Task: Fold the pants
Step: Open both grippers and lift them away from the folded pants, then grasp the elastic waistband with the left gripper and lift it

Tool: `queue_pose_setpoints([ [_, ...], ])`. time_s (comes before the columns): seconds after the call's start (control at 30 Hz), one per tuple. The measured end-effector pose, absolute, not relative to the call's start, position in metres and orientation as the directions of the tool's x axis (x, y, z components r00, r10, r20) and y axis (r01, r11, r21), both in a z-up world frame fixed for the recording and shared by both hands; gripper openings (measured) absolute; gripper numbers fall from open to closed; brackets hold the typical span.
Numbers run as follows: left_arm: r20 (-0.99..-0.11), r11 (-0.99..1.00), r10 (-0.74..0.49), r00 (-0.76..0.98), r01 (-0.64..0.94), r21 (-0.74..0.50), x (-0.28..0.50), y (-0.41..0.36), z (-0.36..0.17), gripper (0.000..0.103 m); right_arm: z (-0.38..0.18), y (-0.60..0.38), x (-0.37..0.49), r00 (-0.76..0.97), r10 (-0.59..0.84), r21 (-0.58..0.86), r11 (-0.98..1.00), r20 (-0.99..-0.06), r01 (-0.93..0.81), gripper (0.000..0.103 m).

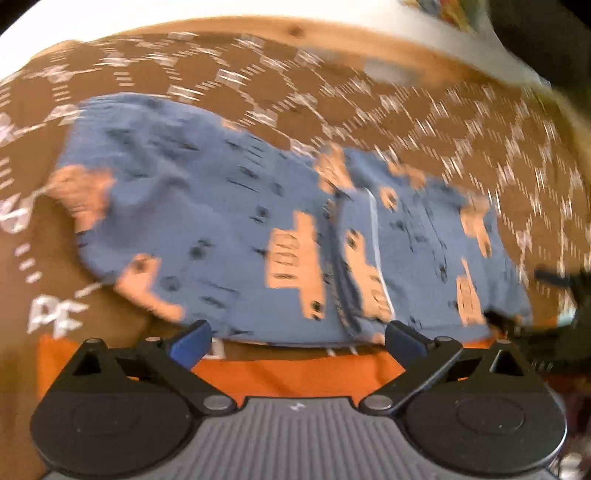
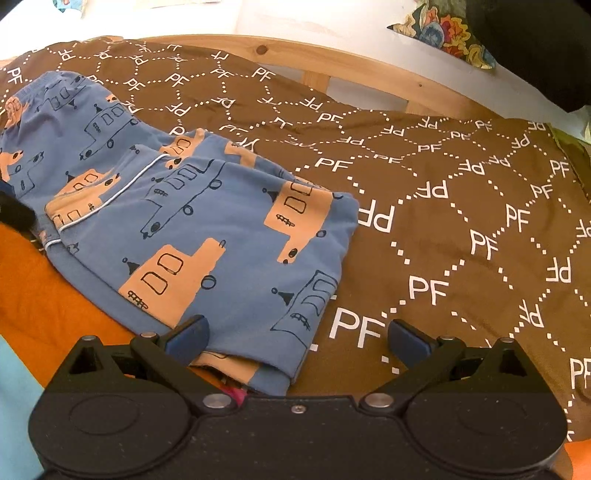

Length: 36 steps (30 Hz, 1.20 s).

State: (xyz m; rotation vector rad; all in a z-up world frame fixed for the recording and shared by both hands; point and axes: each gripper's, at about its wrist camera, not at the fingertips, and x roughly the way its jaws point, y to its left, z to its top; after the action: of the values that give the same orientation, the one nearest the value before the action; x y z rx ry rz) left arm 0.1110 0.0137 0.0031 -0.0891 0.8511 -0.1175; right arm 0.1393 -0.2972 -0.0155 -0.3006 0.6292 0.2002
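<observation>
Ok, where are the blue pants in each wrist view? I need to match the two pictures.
Left wrist view: the blue pants fill the middle, blurred, stretching from the left to the lower right just beyond the open jaws.
Right wrist view: the pants lie left of centre, folded, their near corner between the open jaws.
Shared landmark: the brown PF-printed bedspread under the pants; the wooden bed frame runs behind it.

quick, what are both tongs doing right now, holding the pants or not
Left tongs: open wide, nothing between the pads, blue pants lying just ahead.
Right tongs: open, holding nothing; the pants' near edge lies between the pads, ungripped.
</observation>
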Motion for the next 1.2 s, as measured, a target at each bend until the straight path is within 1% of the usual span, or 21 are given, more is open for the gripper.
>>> queue_pose_setpoints([
  [0.1,-0.675,0.979,-0.067,0.735,-0.082,-0.186,0.096,0.041,0.013,0.101,-0.016,-0.296,0.138,0.797,0.086,-0.228,0.935,-0.598,-0.272,0.102],
  [0.17,-0.636,0.967,-0.003,0.772,-0.161,-0.199,0.090,0.057,0.018,0.093,-0.016,-0.295,0.137,0.800,0.083,-0.236,0.933,-0.594,-0.272,0.102],
  [0.27,-0.612,0.950,0.120,0.781,-0.269,-0.157,0.094,0.078,0.023,0.074,-0.016,-0.294,0.136,0.804,0.078,-0.245,0.931,-0.589,-0.270,0.102],
  [0.3,-0.606,0.943,0.148,0.781,-0.296,-0.151,0.098,0.084,0.025,0.060,-0.016,-0.293,0.136,0.806,0.077,-0.248,0.931,-0.587,-0.269,0.102],
  [0.33,-0.604,0.937,0.161,0.781,-0.313,-0.155,0.101,0.091,0.028,0.049,-0.016,-0.293,0.136,0.807,0.076,-0.250,0.930,-0.586,-0.269,0.102],
  [0.4,-0.592,0.930,0.146,0.793,-0.314,-0.190,0.108,0.099,0.033,0.047,-0.016,-0.293,0.135,0.807,0.075,-0.251,0.930,-0.585,-0.269,0.102],
  [0.47,-0.567,0.939,0.116,0.815,-0.276,-0.204,0.112,0.100,0.039,0.044,-0.016,-0.293,0.135,0.807,0.076,-0.250,0.930,-0.586,-0.269,0.102],
  [0.5,-0.554,0.948,0.101,0.826,-0.249,-0.198,0.114,0.097,0.041,0.042,-0.016,-0.293,0.135,0.807,0.077,-0.248,0.931,-0.586,-0.269,0.102],
  [0.57,-0.539,0.964,0.091,0.838,-0.209,-0.162,0.119,0.091,0.046,0.042,-0.017,-0.293,0.135,0.806,0.080,-0.243,0.932,-0.587,-0.270,0.102],
  [0.63,-0.540,0.969,0.129,0.832,-0.221,-0.109,0.125,0.086,0.045,0.042,-0.017,-0.295,0.136,0.804,0.084,-0.236,0.933,-0.589,-0.270,0.102],
  [0.67,-0.546,0.966,0.158,0.823,-0.244,-0.087,0.128,0.086,0.044,0.043,-0.017,-0.295,0.136,0.803,0.086,-0.232,0.934,-0.590,-0.270,0.102],
  [0.73,-0.557,0.945,0.230,0.798,-0.320,-0.068,0.128,0.091,0.041,0.060,-0.017,-0.296,0.136,0.801,0.090,-0.225,0.936,-0.592,-0.271,0.102],
  [0.77,-0.563,0.935,0.240,0.791,-0.345,-0.086,0.128,0.097,0.039,0.060,-0.017,-0.296,0.137,0.800,0.090,-0.222,0.937,-0.593,-0.270,0.102],
  [0.87,-0.553,0.929,0.188,0.812,-0.330,-0.168,0.131,0.113,0.035,0.060,-0.017,-0.297,0.137,0.799,0.092,-0.218,0.938,-0.594,-0.270,0.102],
  [0.97,-0.540,0.943,0.150,0.828,-0.284,-0.175,0.139,0.119,0.032,0.060,-0.017,-0.297,0.137,0.800,0.092,-0.218,0.938,-0.593,-0.270,0.102],
  [1.07,-0.537,0.946,0.109,0.836,-0.253,-0.202,0.145,0.121,0.033,0.057,-0.015,-0.293,0.133,0.813,0.077,-0.248,0.932,-0.577,-0.263,0.102],
  [1.1,-0.536,0.946,0.089,0.840,-0.239,-0.217,0.146,0.122,0.034,0.052,-0.013,-0.290,0.129,0.828,0.068,-0.266,0.930,-0.557,-0.255,0.102],
  [1.13,-0.538,0.946,0.072,0.840,-0.229,-0.230,0.146,0.123,0.034,0.044,-0.009,-0.287,0.123,0.852,0.069,-0.287,0.925,-0.520,-0.250,0.102],
  [1.17,-0.543,0.945,0.060,0.837,-0.223,-0.241,0.149,0.123,0.033,0.041,-0.005,-0.283,0.118,0.869,0.089,-0.293,0.921,-0.487,-0.259,0.102],
  [1.2,-0.545,0.944,0.046,0.837,-0.216,-0.251,0.150,0.123,0.031,0.034,0.000,-0.280,0.113,0.880,0.122,-0.287,0.917,-0.459,-0.277,0.102],
])
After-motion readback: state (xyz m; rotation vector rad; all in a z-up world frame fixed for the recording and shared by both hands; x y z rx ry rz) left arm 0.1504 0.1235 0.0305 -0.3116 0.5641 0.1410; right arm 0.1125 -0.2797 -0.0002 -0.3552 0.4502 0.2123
